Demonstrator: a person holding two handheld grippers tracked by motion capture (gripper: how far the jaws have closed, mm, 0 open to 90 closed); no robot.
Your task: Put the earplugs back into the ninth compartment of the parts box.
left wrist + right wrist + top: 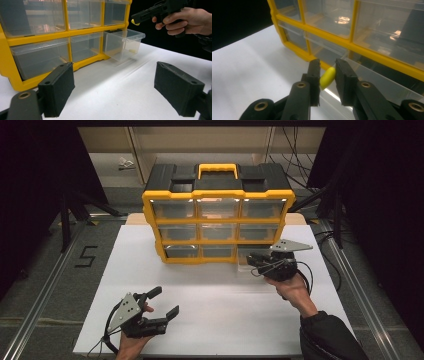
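Left hand-held gripper (166, 303): nearest the camera, low at the worktop's front left, held in the person's left hand (131, 344); jaws spread wide with nothing between them, its black pads (58, 87) hanging over bare white surface.
Worktop (215, 320): white board, bare in front of the organiser.
Right hand-held gripper (250, 259): held in the right hand (295, 287) at the organiser's lower right corner; jaws clenched on a small yellow capsule-shaped piece (327, 77), which sits tilted between the two pads.
Yellow piece, place: above the pulled-out drawer, just beside its rim; in the left gripper view it peeks out at the jaw tips (135, 22), higher than the drawer.
Organiser (218, 197): yellow frame, black top with a yellow handle, three rows of three clear drawers, standing upright at the back of the worktop.
Open drawer (123, 43): bottom-right, clear, drawn partly forward; a small pale object (132, 51) lies inside, too blurred to identify.
Other drawers: pushed in.
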